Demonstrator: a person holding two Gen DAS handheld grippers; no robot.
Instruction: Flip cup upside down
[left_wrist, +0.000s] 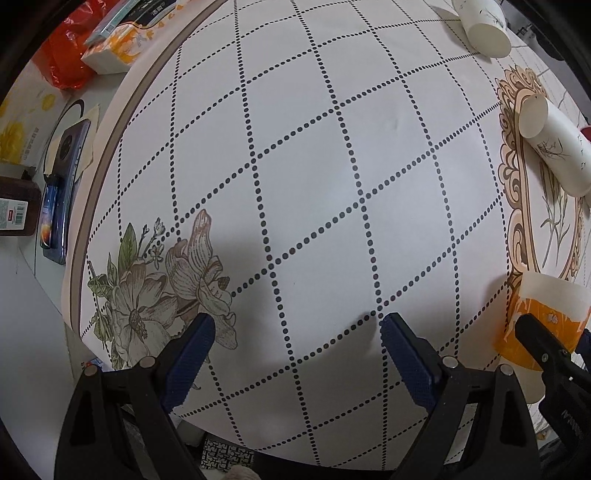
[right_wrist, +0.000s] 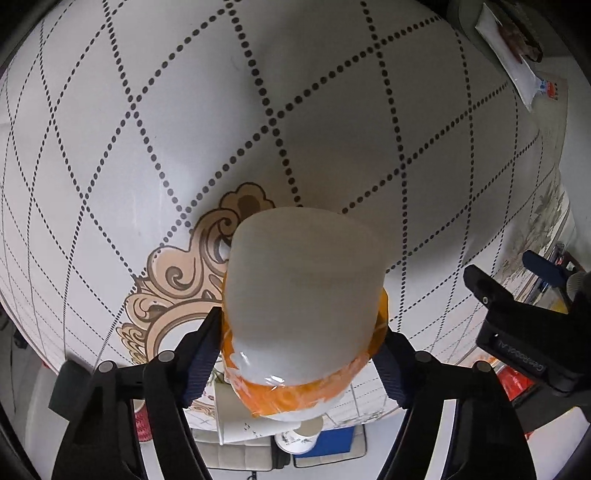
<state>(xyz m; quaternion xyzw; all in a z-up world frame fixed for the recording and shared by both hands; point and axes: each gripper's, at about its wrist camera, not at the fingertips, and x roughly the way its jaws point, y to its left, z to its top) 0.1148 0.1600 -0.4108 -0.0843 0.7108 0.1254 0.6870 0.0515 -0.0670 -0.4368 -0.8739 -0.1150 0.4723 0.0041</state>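
My right gripper (right_wrist: 303, 347) is shut on a white paper cup with an orange band (right_wrist: 306, 295), fingers pressed on both sides of the band. The cup is held above the patterned tablecloth, its flat closed end facing the camera. The same cup (left_wrist: 543, 314) shows at the right edge of the left wrist view, with the right gripper's black finger (left_wrist: 535, 339) in front of it. My left gripper (left_wrist: 295, 332) is open and empty above the cloth. Two white cups lie on their sides: one at the far right (left_wrist: 554, 144) and one at the top right (left_wrist: 484, 29).
The round table's edge (left_wrist: 107, 162) curves down the left. Beyond it lie a phone (left_wrist: 62, 192), a dark bottle (left_wrist: 18, 206), an orange-white box (left_wrist: 110, 48) and a red bag (left_wrist: 66, 55). More cups (right_wrist: 258, 421) and a blue box (right_wrist: 340, 443) show below the table.
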